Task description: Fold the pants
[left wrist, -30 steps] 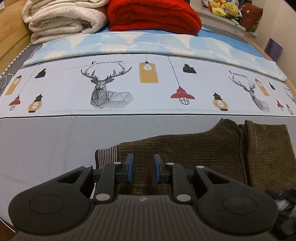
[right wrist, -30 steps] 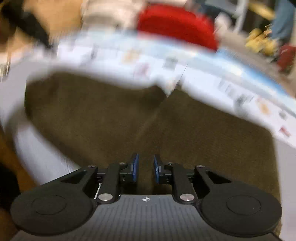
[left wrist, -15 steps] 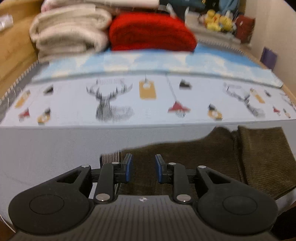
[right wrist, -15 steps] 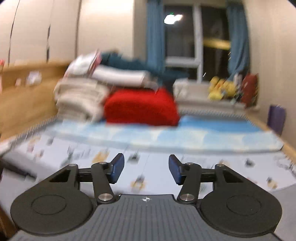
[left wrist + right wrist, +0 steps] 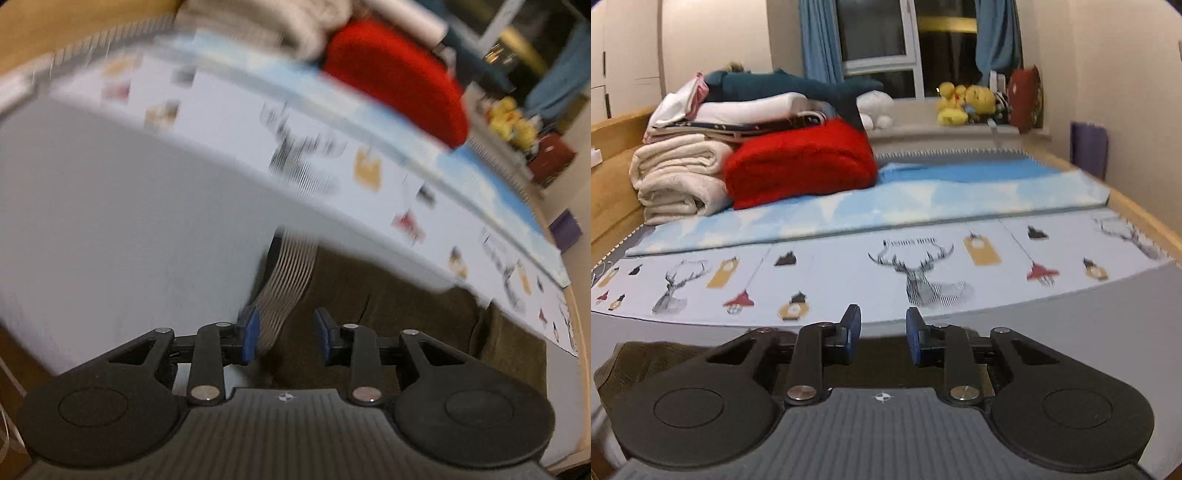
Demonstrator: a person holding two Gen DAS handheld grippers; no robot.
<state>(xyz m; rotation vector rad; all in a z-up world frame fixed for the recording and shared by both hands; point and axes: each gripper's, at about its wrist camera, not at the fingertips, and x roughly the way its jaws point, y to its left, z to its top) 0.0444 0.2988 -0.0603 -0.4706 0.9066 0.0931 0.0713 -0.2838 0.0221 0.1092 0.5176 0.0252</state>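
Brown pants (image 5: 388, 295) now tilted in L view; both grippers' jaws apart, R narrower.

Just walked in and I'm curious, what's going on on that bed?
A person with a gripper in each hand is folding brown pants on the bed. The left gripper is open, right at the pants' striped cuff, not clamping it. The right gripper is open too, holding nothing and pointing across the bed toward the red blanket; the pants lie below it. That left view is blurred.
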